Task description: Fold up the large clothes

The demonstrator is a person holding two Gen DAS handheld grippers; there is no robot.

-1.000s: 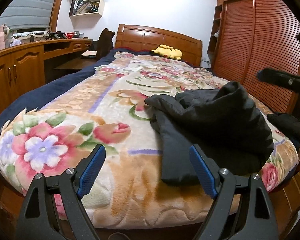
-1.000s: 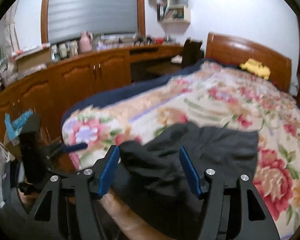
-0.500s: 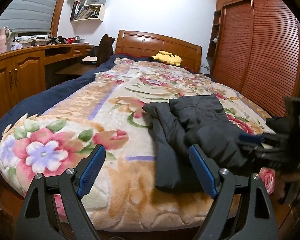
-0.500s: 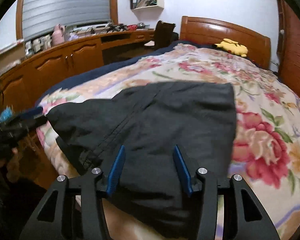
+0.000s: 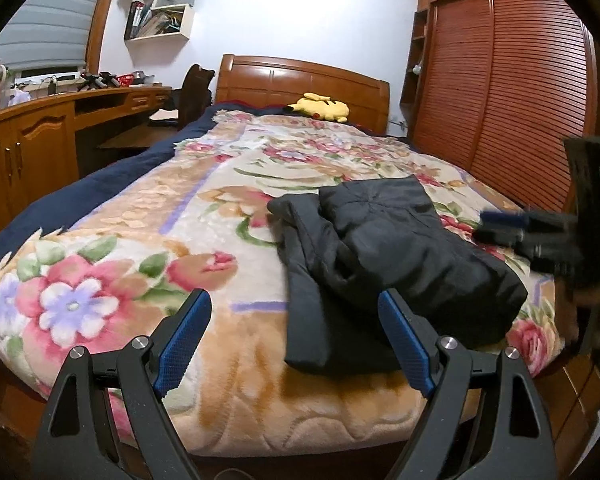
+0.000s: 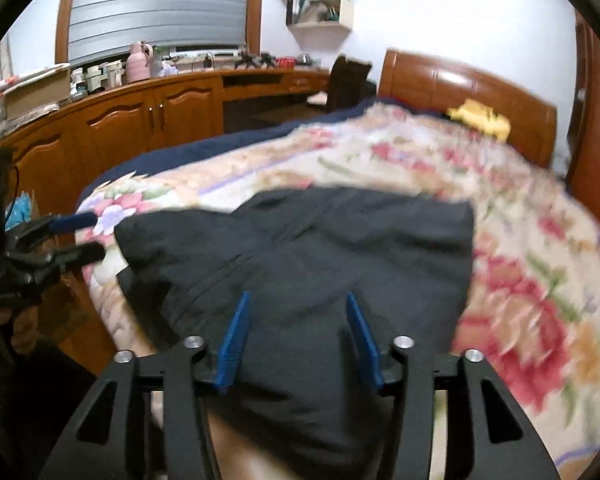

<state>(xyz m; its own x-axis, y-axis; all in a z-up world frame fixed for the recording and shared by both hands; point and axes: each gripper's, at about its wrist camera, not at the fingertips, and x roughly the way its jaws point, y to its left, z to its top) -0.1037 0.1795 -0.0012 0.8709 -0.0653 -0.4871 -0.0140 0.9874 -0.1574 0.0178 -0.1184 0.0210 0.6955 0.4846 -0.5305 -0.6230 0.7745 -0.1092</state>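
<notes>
Near the foot edge of the bed (image 5: 228, 420), toward its right corner, lies the dark padded garment (image 5: 384, 248), folded into a loose bundle, presumably kept there within reach of both hands. Left claw (image 5: 296, 344) hangs wide apart over bare floral blanket (image 5: 100, 288), gripping nothing. Right claw (image 6: 296, 336) straddles the cloth with its jaws opening and pads not pressing; blur and stacked layers hide sleeves and hem.

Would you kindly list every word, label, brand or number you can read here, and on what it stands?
None can be read.
Books on the white wall shelf: spines too small.
Black padded jacket on the floral blanket: no label visible.
Cardboard box: blurred.
</notes>
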